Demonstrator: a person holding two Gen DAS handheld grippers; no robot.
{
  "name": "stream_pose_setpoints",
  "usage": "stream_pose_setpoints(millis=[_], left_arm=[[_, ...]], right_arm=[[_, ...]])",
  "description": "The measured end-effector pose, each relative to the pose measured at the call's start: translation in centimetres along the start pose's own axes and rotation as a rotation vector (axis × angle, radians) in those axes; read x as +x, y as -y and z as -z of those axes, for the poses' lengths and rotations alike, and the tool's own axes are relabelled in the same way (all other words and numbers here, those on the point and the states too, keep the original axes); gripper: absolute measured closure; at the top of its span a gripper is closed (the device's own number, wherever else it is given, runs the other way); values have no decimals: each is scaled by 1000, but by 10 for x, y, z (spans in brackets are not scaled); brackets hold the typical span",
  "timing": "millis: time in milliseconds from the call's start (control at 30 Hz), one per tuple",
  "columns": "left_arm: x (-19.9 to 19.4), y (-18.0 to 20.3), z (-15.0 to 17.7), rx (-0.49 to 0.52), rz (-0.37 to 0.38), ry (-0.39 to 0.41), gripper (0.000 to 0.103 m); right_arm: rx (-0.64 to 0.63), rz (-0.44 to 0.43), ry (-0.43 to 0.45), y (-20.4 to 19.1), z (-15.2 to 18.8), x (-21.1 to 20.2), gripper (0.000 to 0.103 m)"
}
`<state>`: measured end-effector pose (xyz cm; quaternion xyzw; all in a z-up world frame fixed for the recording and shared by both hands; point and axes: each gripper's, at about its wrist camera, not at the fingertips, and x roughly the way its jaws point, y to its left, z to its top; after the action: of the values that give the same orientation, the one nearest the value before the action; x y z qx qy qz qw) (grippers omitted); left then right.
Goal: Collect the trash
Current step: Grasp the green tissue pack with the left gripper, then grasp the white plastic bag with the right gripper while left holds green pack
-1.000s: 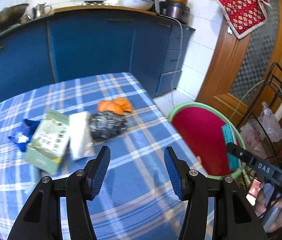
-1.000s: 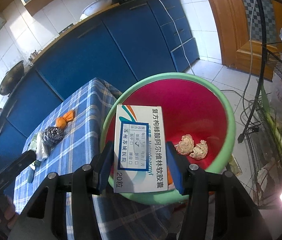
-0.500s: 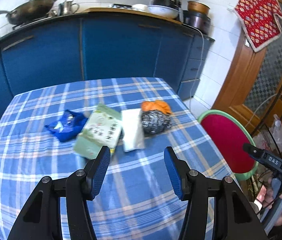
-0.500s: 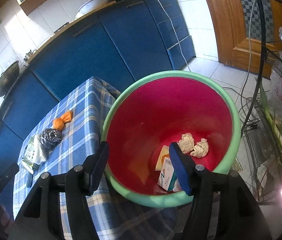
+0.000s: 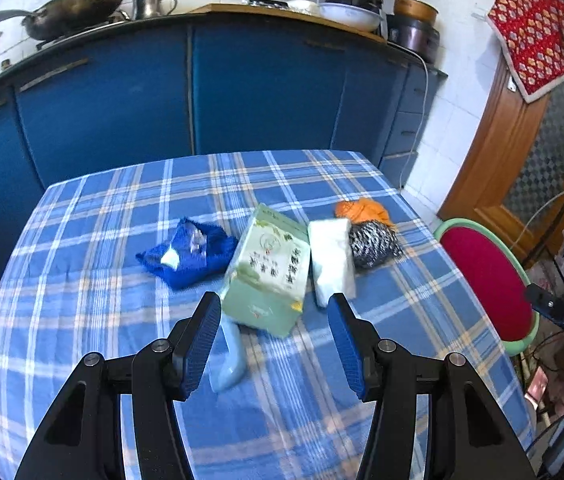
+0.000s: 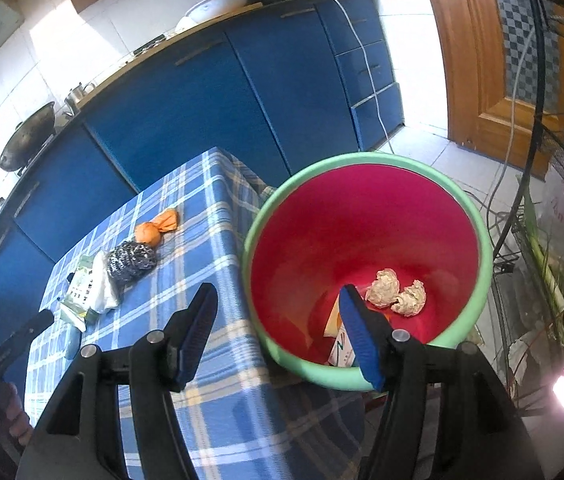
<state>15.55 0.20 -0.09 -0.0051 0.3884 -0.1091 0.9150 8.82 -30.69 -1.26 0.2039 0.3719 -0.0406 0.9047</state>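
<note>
On the blue plaid table (image 5: pixel 82 320) lie a green box (image 5: pixel 268 276), a white packet (image 5: pixel 332 260), a steel scourer (image 5: pixel 374 242), an orange wrapper (image 5: pixel 362 210), a blue crumpled bag (image 5: pixel 190 252) and a pale blue tube (image 5: pixel 228 356). My left gripper (image 5: pixel 274 344) is open, just in front of the green box. My right gripper (image 6: pixel 278 336) is open and empty over the rim of the red bin (image 6: pixel 362 216), which holds a medicine box (image 6: pixel 340 350) and two paper wads (image 6: pixel 396 292). The bin also shows in the left wrist view (image 5: pixel 486 276).
Blue kitchen cabinets (image 5: pixel 242 88) run behind the table, with a wok (image 5: pixel 78 8) and pots on the counter. A wooden door (image 6: pixel 494 60) and a black wire rack (image 6: pixel 554 160) with bags stand right of the bin. A white cable (image 6: pixel 366 64) hangs down the cabinets.
My right gripper opened and dropped the medicine box into the bin, then drew back toward the table. My left gripper swung left and came closer to the green box.
</note>
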Motion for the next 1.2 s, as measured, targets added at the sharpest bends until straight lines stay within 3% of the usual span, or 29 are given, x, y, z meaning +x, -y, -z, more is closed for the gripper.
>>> stream_pose_setpoints(millis=[333,400,733,900,1200], left_arm=[[35,2,-20,82,0,-73,45],[40,4,-21,100,-2,-83,41],[69,18,-19,202,-57,-126,38],[81,17,-17,184,-68,-138,38],[75,7,-16,100,-26,-76,44]], right_arm=[[-31,-10,-23,-21,0,7,37],[-40,-18,-30,-26,0,10,36],[-63,-29,-67,-39,3,27,36],[-72,-22,-81,-42,6,30,36],[-95,-7,-93,-53,6,34,36]])
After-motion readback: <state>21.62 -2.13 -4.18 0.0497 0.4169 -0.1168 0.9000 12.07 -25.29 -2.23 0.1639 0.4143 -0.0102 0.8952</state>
